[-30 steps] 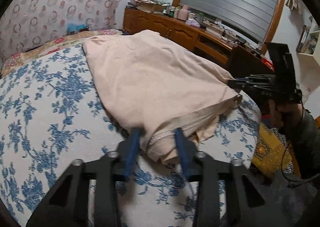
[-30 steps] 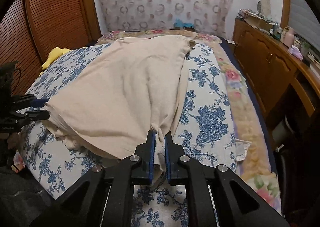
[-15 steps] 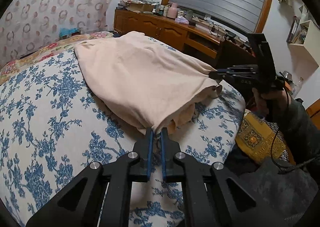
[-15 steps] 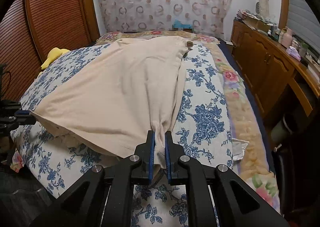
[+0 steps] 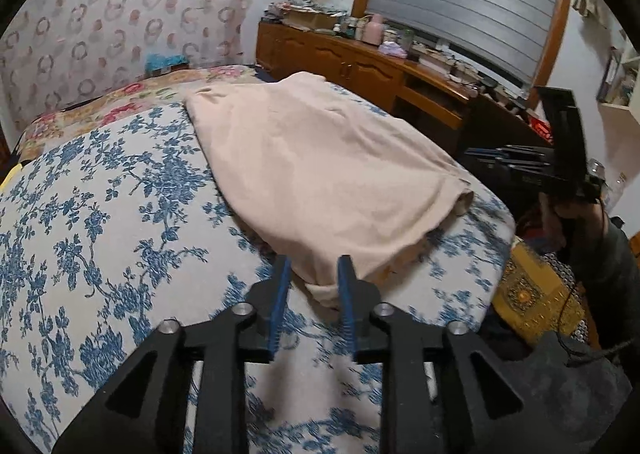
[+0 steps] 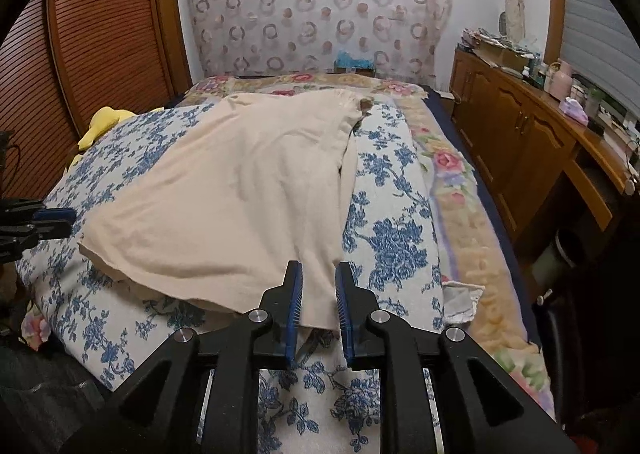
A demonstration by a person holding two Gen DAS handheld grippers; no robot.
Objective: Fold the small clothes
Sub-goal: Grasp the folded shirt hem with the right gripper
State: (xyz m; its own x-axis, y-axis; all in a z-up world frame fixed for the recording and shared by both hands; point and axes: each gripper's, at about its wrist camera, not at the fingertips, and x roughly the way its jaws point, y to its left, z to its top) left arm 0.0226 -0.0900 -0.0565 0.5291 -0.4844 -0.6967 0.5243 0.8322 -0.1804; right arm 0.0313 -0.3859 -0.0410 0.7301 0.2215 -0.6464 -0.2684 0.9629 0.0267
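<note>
Left wrist: left gripper (image 5: 311, 272) apart around beige garment (image 5: 320, 174) corner. Right gripper (image 6: 318, 278) apart too, hem under it hidden. No readable writing.

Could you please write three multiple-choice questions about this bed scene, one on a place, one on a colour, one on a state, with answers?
1. Where does the beige garment lie?
A. On the blue floral bedspread
B. On the wooden dresser
C. On the floor

2. What colour are the pads of the fingers of the right gripper?
A. Red
B. Blue
C. White

3. In what state is the left gripper?
A. Shut on the garment
B. Open, with the garment's edge between its fingers
C. Out of view

Answers:
1. A, since the garment is spread flat over the flower-printed cover.
2. B, since blue ribbed strips line the inner faces of both fingers.
3. B, since a clear gap shows between the fingers and the cloth lies loose in it.
</note>
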